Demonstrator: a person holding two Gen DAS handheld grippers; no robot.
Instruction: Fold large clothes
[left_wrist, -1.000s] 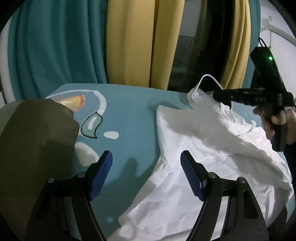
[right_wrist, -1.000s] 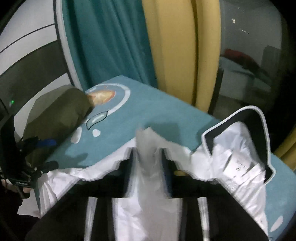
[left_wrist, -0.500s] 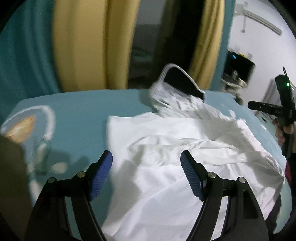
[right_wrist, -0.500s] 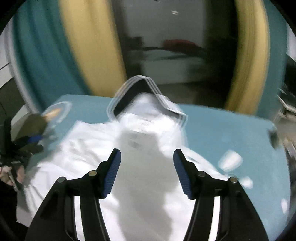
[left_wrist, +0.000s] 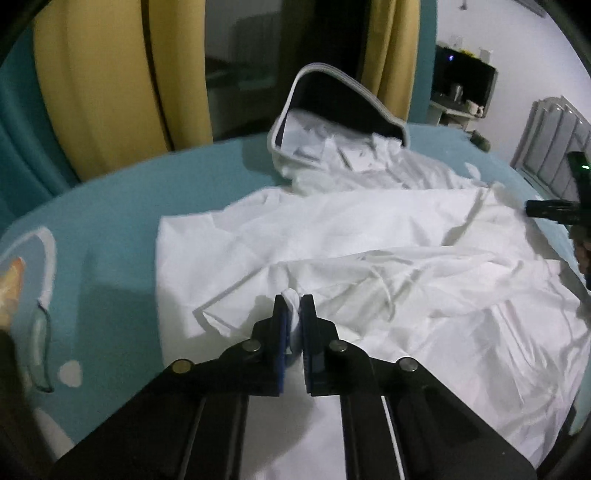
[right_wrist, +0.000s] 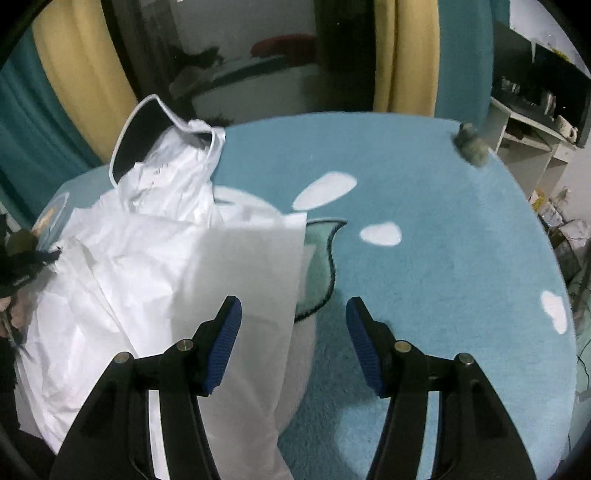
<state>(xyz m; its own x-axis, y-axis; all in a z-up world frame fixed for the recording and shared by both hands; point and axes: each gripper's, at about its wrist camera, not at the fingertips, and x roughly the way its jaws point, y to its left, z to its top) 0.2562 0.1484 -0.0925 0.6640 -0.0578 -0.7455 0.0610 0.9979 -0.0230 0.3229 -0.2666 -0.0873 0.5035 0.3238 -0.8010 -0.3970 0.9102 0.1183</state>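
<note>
A large white garment (left_wrist: 369, 229) lies crumpled on the teal bedspread (left_wrist: 110, 229), its dark-lined hood (left_wrist: 332, 99) standing up at the far end. My left gripper (left_wrist: 293, 306) hangs low over the near part. Its jaws are closing, and a small fold of white cloth is pinched between the blue pads. In the right wrist view the garment (right_wrist: 147, 258) fills the left half. My right gripper (right_wrist: 291, 304) stands open above the garment's straight right edge with nothing between its pads. The right gripper's body (left_wrist: 554, 210) shows at the far right of the left wrist view.
Yellow curtains (left_wrist: 92, 85) and teal ones hang behind the bed around a dark window. A shelf with small items (right_wrist: 535, 107) stands at the right. A grey fuzzy lump (right_wrist: 471, 146) sits on the bedspread's far edge. Bare teal cover (right_wrist: 443, 240) with white spots lies right of the garment.
My left gripper came in over the garment and shut on a fold of it. My right gripper let the cloth go and swung right to the garment's edge, staying open.
</note>
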